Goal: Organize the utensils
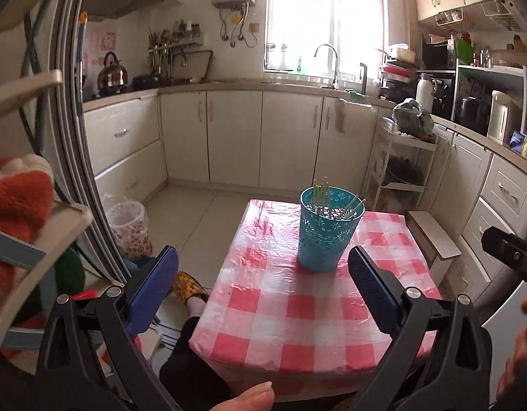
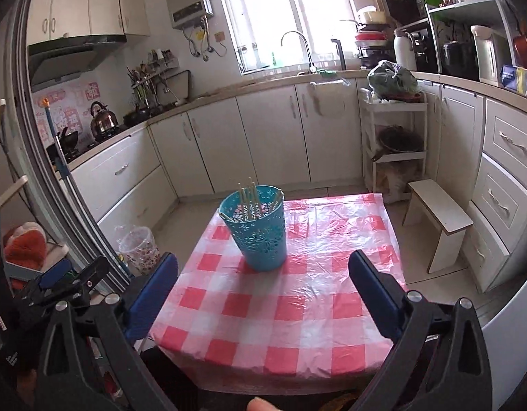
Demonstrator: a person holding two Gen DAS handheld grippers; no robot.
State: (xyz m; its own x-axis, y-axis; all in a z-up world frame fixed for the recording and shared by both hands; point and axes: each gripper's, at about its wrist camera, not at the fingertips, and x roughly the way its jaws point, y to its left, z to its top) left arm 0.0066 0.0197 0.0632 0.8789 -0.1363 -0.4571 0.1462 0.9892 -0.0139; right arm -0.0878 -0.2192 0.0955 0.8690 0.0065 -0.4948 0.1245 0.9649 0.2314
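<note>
Both grippers, left gripper (image 1: 263, 294) and right gripper (image 2: 263, 294), wide apart, empty. Pale chopsticks (image 2: 251, 198) already inside turquoise perforated plastic cup (image 2: 260, 233), near far-left corner of pink-checked tablecloth (image 2: 297, 308). Best to withdraw gently, without tipping cup.

My tongs (image 2: 263, 287) have blue pads on black arms. A turquoise flower-cutout cup (image 2: 256, 227) holds pale chopsticks (image 2: 249, 195) on the table's pink-and-white checked cloth (image 2: 297, 308).

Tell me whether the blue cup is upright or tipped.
Upright: the blue cup stands on its base on the table, chopsticks sticking out of its top.
</note>
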